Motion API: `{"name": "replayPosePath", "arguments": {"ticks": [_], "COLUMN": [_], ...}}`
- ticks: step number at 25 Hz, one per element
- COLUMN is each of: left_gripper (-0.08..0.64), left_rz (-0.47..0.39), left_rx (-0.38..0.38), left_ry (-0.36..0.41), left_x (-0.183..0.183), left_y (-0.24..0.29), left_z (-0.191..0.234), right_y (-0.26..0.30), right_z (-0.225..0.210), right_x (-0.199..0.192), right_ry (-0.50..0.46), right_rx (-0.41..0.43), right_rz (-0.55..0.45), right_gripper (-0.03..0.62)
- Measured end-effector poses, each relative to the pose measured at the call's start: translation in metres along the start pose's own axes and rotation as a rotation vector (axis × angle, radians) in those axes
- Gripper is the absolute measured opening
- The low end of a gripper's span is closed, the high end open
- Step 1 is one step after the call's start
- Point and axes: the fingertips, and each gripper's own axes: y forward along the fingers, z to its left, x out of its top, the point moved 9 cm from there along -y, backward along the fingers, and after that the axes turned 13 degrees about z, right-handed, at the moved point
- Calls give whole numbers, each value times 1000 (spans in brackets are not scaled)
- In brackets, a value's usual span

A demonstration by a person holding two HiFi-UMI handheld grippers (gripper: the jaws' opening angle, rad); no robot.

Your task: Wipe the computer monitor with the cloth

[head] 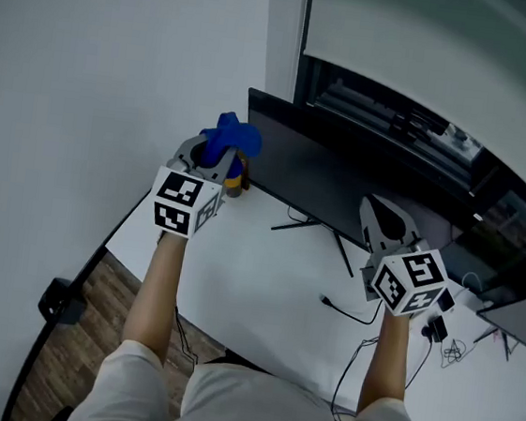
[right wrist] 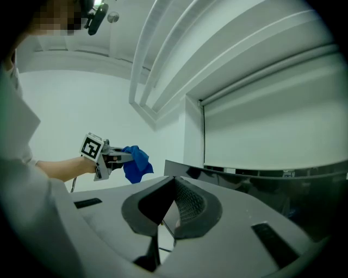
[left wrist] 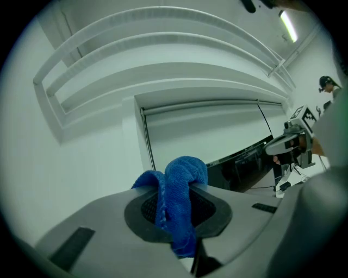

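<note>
1. Left gripper view: L tongs are clamped on the blue cloth. The cloth bunches up over the tips and a tail hangs down betw. the pads.
2. Right gripper view: R tongs have tips together w/ nothing betw. them. White table top shows thru the gap lower down.
3. Head view: L tongs are held up over the table's left rear corner, w/ the cloth just beside the left end of the monitor; can't tell if it touches. R tongs are in front of the monitor's right half, pointing at the screen, near it.
4. Print: black-and-white square markers on each cube, L and R. These are patterns, not letters.
5. Monitor: dark screen, standing on a thin black-legged stand along the table's back edge.
6. Table: white, rounded front edge. Black cables trail across its right part and over the front.
7. Room: plain white wall at left, white blind behind the monitor w/ a dark window strip under it, wood-look floor. A strip light is on the ceiling.
</note>
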Motion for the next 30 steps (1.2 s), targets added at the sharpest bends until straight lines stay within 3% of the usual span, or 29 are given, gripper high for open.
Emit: {"name": "replayPosePath", "arguments": {"ticks": [7, 13, 19, 30], "left_gripper": [57, 57, 57, 57], "left_rz": [-53, 5, 78, 67], "left_rx": [-4, -86, -198, -311], "left_ry": [14, 59, 60, 62], "left_x": [27, 43, 39, 63], "left_y": [74, 129, 163, 179], "left_z": [77, 101, 81, 0], "right_y": [28, 26, 22, -23], "right_z": [3, -1, -5, -32], "right_x": [4, 0, -1, -25], "right_ry": [18, 64, 75, 85], "right_rx": [-160, -234, -259, -306], "right_rz": [20, 22, 44, 74], "right_gripper": [14, 14, 14, 15]}}
